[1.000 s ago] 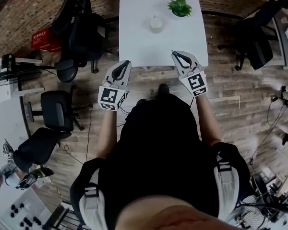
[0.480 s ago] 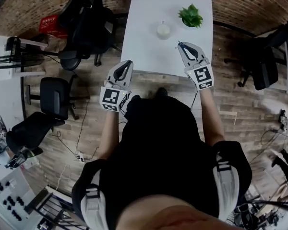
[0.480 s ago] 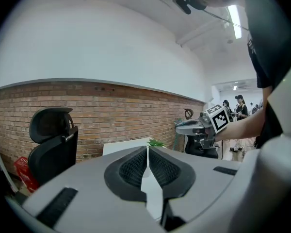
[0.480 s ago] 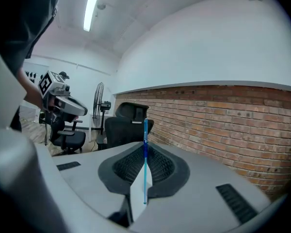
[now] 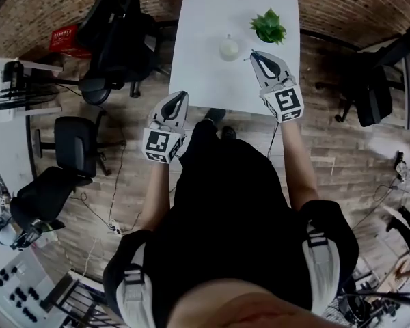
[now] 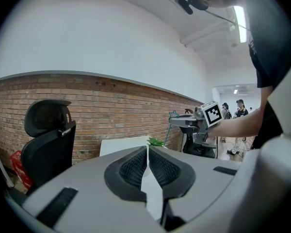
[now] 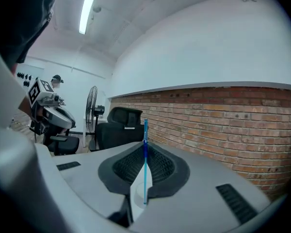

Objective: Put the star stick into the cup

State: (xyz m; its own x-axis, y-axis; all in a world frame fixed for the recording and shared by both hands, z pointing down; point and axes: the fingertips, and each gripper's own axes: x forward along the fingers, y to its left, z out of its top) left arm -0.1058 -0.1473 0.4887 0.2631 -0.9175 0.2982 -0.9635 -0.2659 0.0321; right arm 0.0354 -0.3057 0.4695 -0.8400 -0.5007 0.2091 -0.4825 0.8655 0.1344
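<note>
A thin blue star stick point(image 7: 145, 171) stands upright between the jaws of my right gripper point(image 7: 145, 148), which is shut on it. From the left gripper view, its outlined star point(image 6: 174, 114) rises above the right gripper point(image 6: 184, 123). In the head view the right gripper point(image 5: 254, 55) is over the white table point(image 5: 205, 67), just right of the pale cup point(image 5: 229, 48). My left gripper point(image 5: 183, 94) hangs at the table's near edge, its jaws point(image 6: 147, 149) shut on nothing.
A small green potted plant point(image 5: 268, 26) stands on the table behind the right gripper, close to the cup. Black office chairs point(image 5: 119, 33) crowd the floor left of the table, another chair point(image 5: 372, 91) stands at the right. A brick wall runs behind.
The right gripper has moved forward from the table's near edge to a spot over the table beside the cup, carrying the stick. The left gripper has shifted only a little.
</note>
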